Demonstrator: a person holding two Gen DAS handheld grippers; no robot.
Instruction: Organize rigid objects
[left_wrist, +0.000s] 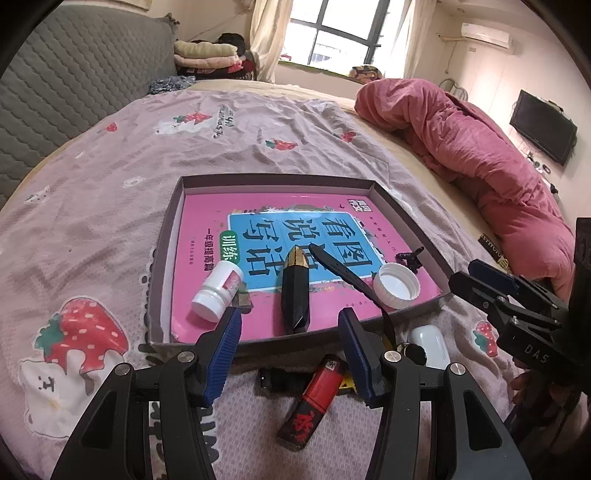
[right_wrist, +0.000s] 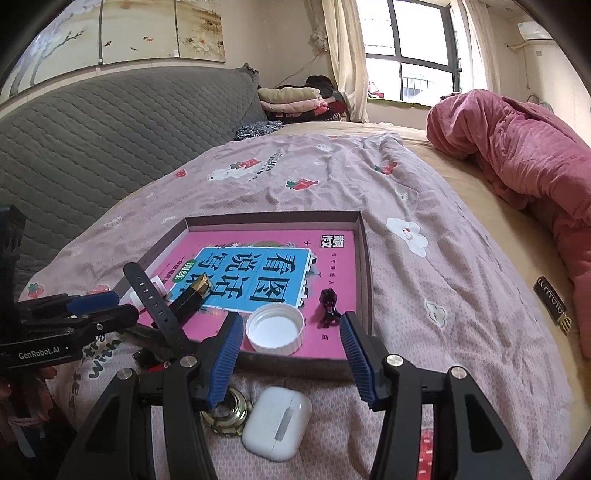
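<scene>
Soft, rumpled blanket (left_wrist: 92, 206) lay under everything, and that was the hazard: a careless nudge could have tipped the shallow cardboard tray (left_wrist: 402, 210) or rolled the ribbed white cap (left_wrist: 396, 285) off the glossy pink book (left_wrist: 207, 236). Both the left gripper (left_wrist: 290, 354) and right gripper (right_wrist: 291, 360) hung with jaws apart, empty. Still outside the tray, near its front wall, sat the smooth white earbud case (right_wrist: 277, 424), the red-and-black lighter (left_wrist: 314, 398) and a brass fitting (right_wrist: 231, 413). The rubbery watch strap (left_wrist: 347, 275) draped over the rim might have snagged a finger.
</scene>
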